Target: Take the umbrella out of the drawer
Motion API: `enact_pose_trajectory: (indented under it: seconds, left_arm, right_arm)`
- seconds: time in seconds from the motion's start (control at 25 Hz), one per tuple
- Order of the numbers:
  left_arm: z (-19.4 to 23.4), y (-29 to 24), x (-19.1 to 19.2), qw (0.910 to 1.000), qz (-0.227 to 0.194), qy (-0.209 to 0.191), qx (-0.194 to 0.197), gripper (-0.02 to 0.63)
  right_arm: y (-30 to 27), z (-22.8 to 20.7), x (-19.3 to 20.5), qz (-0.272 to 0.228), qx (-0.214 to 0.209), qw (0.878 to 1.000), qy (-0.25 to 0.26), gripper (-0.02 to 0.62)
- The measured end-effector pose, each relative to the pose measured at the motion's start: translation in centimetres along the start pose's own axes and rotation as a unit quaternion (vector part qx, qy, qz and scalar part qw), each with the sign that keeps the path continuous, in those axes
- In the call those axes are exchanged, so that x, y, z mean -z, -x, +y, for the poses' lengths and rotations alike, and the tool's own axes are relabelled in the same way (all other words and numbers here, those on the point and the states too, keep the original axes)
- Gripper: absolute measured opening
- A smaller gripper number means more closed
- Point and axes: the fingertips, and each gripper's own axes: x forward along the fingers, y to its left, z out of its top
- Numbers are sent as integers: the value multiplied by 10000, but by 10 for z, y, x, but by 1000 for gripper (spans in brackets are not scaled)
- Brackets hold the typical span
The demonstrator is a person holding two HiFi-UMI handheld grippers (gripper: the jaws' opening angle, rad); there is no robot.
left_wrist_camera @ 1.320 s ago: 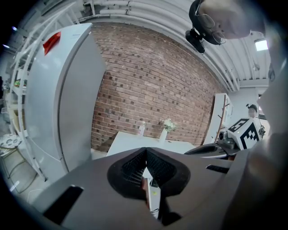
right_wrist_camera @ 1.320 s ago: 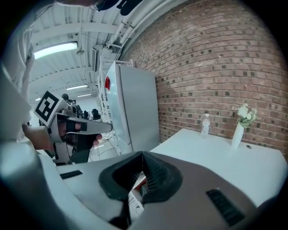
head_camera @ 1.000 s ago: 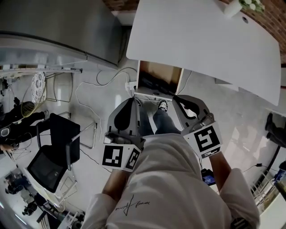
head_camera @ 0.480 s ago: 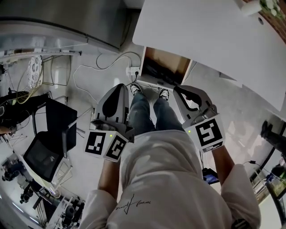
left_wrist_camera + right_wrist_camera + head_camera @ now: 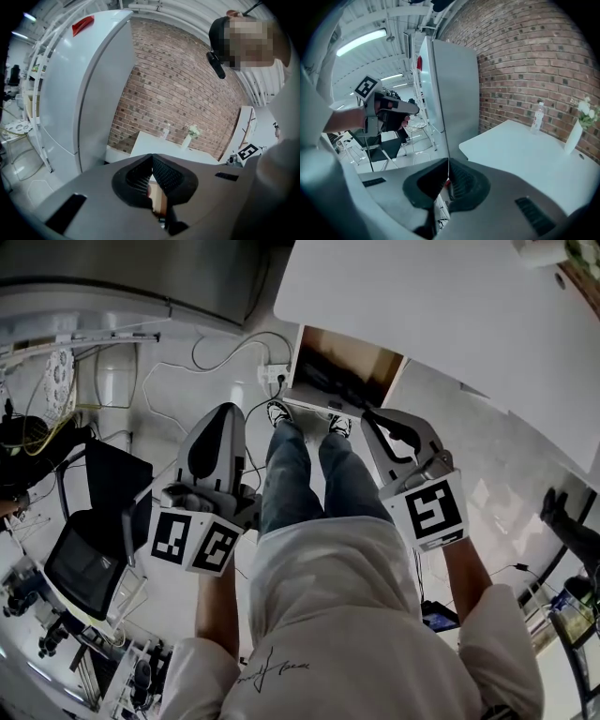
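An open wooden drawer (image 5: 380,360) shows under the edge of the white table (image 5: 441,315), just beyond the person's shoes. A dark shape (image 5: 330,382) lies inside it; I cannot tell whether it is the umbrella. My left gripper (image 5: 227,409) hangs left of the legs, above the floor, its jaws shut and empty (image 5: 152,156). My right gripper (image 5: 368,414) hangs right of the legs, its tip close to the drawer's near right corner, also shut with nothing in it (image 5: 448,160). Both are apart from the drawer.
A grey fridge (image 5: 112,277) stands at the far left. A black chair (image 5: 94,540) is on the left, with cables and a power strip (image 5: 272,374) on the floor by the drawer. A bottle (image 5: 537,117) and a vase (image 5: 574,133) stand on the table.
My left gripper has swung out to the left, away from the legs, and sunk a little. The right gripper has dipped slightly. Both stay shut.
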Motion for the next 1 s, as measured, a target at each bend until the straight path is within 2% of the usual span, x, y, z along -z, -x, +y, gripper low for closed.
enact_pose_trajectory:
  seconds: [0.44, 1.0]
  left_arm:
    - [24, -20, 12, 9999, 92, 70, 113, 17]
    - [32, -51, 64, 9982, 538, 200, 156, 17]
  right_arm:
    - [-35, -4, 34, 313, -65, 9995, -84, 17]
    - [-92, -18, 88, 775, -149, 9968, -121, 17]
